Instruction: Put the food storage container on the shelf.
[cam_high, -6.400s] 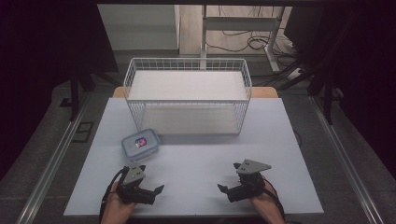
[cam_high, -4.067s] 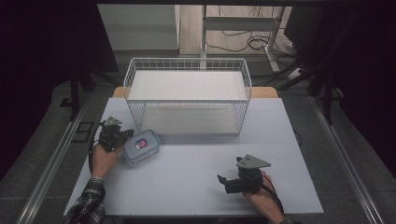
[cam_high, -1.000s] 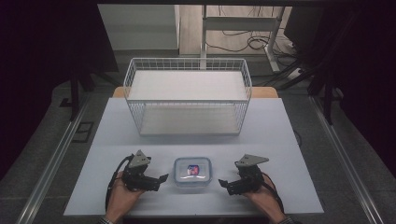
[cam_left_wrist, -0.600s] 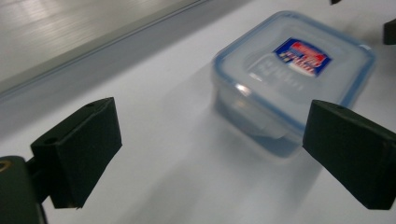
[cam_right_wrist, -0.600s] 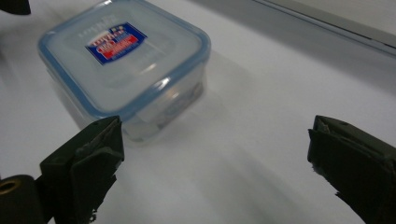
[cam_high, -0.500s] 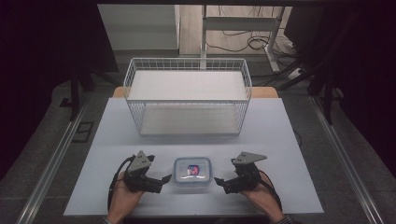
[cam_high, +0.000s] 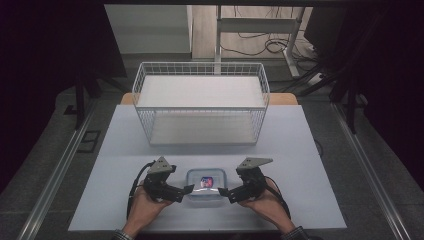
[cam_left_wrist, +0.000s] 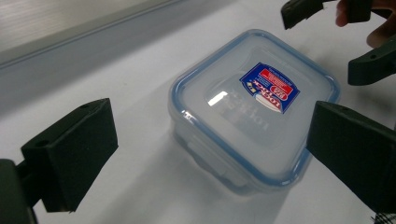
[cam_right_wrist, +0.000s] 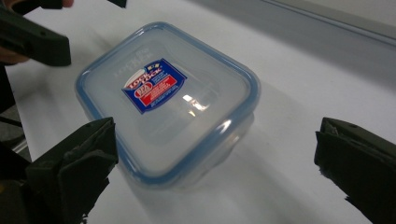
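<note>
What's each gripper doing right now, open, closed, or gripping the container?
Left gripper: open, jaws spread beside the clear container, holding nothing.
Right gripper: open, jaws spread on the container's other side, holding nothing.

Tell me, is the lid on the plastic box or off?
On. The blue-rimmed lid sits flat on the box.

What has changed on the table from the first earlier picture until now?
The plastic container was moved from the table's left side, near the wire basket, to the front middle. The left gripper went to it, brought it there and let it go. Now the right gripper has come closer too; both flank it with jaws open. The basket stayed in place.
</note>
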